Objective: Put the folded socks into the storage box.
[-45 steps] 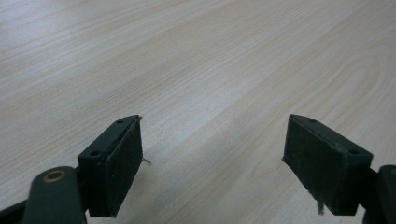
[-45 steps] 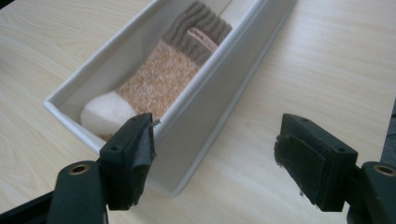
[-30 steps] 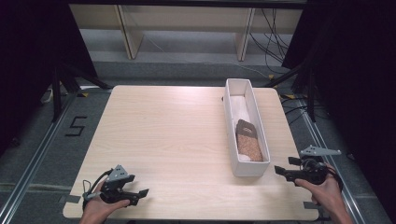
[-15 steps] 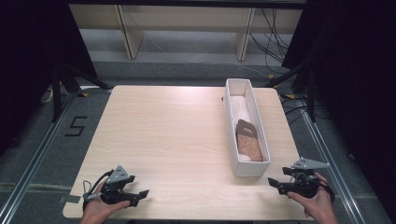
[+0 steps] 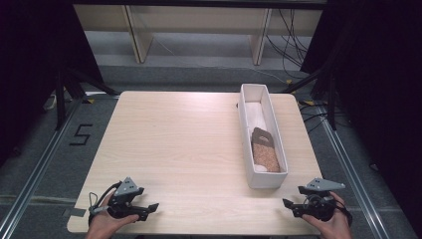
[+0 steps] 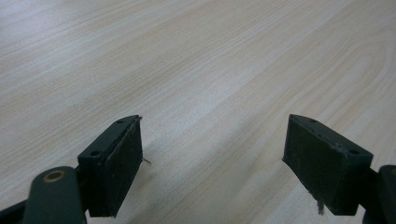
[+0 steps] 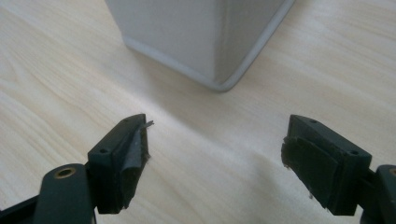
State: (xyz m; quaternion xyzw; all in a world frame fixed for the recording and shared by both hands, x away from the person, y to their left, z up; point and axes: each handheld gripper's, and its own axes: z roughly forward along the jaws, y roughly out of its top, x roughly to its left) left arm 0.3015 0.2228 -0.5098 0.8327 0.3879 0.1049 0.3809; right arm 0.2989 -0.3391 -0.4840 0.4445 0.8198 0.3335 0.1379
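A long white bin [image 5: 275, 144] lies lengthwise on the right half of the pale wooden table [image 5: 184, 144]. A brown speckled pouch [image 5: 263, 148] lies inside it toward the near end. My left gripper [image 5: 149, 209] rests low at the near left corner, open and empty; in the left gripper view [image 6: 212, 154] bare wood shows between its jaws. My right gripper [image 5: 289, 205] sits at the near right edge, open and empty, pointing left just short of the bin's near corner [image 7: 219, 70]; its jaws [image 7: 215, 158] frame bare table.
Metal floor rails [image 5: 30, 184] flank the table on both sides, with a "5" marked on the left floor. Shelving legs and cables [image 5: 293, 45] stand beyond the far edge. Wide bare wood lies left of the bin.
My right gripper has come down and toward me from beside the bin's near end to the table's front right edge. The left gripper has barely moved.
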